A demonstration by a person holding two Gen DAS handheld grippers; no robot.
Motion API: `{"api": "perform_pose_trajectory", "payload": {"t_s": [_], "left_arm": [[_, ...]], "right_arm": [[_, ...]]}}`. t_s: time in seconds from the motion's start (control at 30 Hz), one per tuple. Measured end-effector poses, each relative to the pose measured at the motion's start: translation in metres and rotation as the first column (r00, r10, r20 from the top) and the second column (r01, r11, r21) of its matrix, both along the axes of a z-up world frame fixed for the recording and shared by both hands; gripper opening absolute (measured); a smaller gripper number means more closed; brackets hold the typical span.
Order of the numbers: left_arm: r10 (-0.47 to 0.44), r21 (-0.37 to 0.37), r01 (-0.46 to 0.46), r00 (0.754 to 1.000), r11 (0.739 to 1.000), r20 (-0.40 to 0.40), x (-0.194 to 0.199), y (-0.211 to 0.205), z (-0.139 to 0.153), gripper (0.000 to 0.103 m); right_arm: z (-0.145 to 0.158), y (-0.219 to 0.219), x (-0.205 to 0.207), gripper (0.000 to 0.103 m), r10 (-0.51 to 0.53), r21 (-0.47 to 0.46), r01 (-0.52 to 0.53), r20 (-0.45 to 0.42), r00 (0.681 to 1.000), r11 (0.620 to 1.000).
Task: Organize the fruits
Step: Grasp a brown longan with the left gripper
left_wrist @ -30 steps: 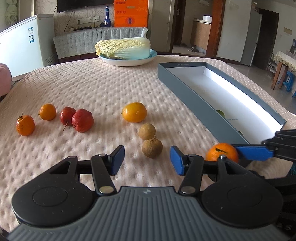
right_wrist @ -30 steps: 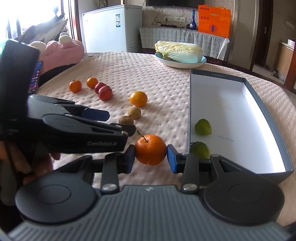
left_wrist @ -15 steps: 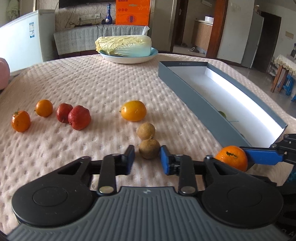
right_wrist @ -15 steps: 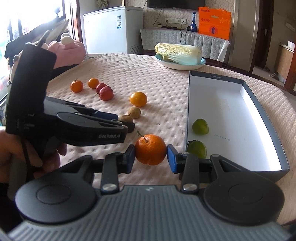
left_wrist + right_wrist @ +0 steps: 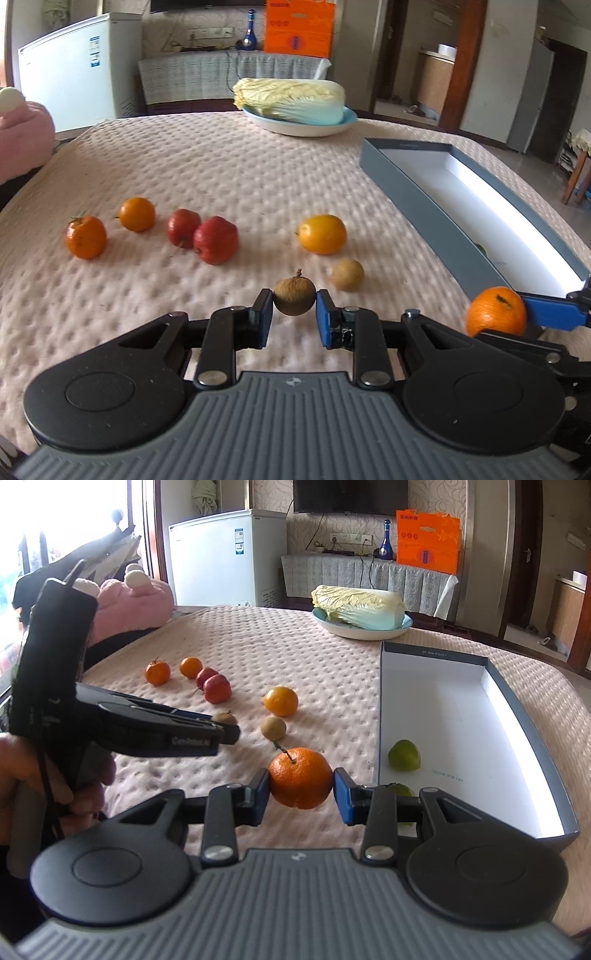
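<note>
Two grips on my rig: left gripper jaws clamp brown longan; right gripper jaws clamp stemmed orange beside grey box on tabletop.

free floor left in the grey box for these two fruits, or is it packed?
Box floor is bare from the far wall down to the green fruit; the near left corner holds both green fruits. Outside, loose fruit lines the cloth left of the box.

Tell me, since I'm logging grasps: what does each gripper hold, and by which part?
Left gripper: the brown longan, pinched across its sides. Right gripper: the orange tangerine, pinched at its widest part, stem up.
</note>
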State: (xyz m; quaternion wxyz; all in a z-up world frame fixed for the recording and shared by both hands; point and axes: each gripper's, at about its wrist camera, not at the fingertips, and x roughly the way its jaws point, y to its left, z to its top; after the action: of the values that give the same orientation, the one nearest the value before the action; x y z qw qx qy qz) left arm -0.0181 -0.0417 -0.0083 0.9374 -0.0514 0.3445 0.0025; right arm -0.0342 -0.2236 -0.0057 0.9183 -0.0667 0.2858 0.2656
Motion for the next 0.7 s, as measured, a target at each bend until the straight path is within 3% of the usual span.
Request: {"api": "perform_pose_trajectory", "payload": {"t_s": [0.7], "left_arm": [[-0.022,0.037,0.02,0.998,0.999,0.057,0.016,-0.005,0.027,0.03]], "right_arm": [[0.007,-0.019,0.004,0.041,-0.05,0.085,0.048,0.03,0.998,0.995]]}}
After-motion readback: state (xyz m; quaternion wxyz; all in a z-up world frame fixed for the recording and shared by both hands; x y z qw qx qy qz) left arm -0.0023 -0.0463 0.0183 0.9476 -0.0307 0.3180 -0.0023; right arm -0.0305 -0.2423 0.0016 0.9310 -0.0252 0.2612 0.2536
